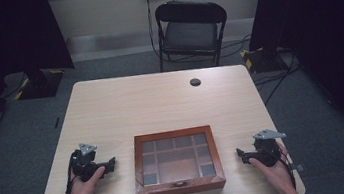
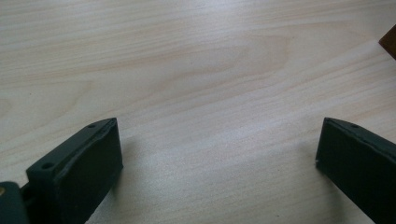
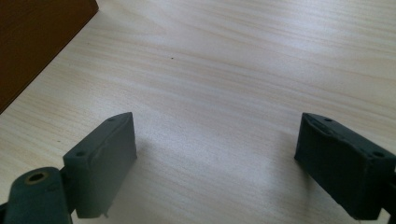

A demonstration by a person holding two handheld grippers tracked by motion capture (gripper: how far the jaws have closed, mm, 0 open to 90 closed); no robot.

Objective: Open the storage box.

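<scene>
- The wooden display box (image 1: 177, 163) sits shut at the near middle of the table (image 1: 161, 103), its glass-paned lid down over a grid of compartments and a small clasp (image 1: 177, 183) on the front edge facing the person; it lies between the two grippers and touches neither.
- The left gripper (image 1: 110, 164) rests low over the table just left of the box, its fingers (image 2: 88, 163) spread wide apart with nothing between them; a corner of the box shows at the right edge of the left gripper view.
- The right gripper (image 1: 240, 154) waits to the right of the box, fingers (image 3: 109, 154) likewise wide apart and empty; the box's side wall (image 3: 32, 42) fills the upper left of the right gripper view.
- The step in hand looks like approaching the box to open it; one gripper would best steady a side wall while the other goes for the clasp.
- Come in level and slowly; the glass lid should be lifted by its wooden frame, not the pane.
</scene>
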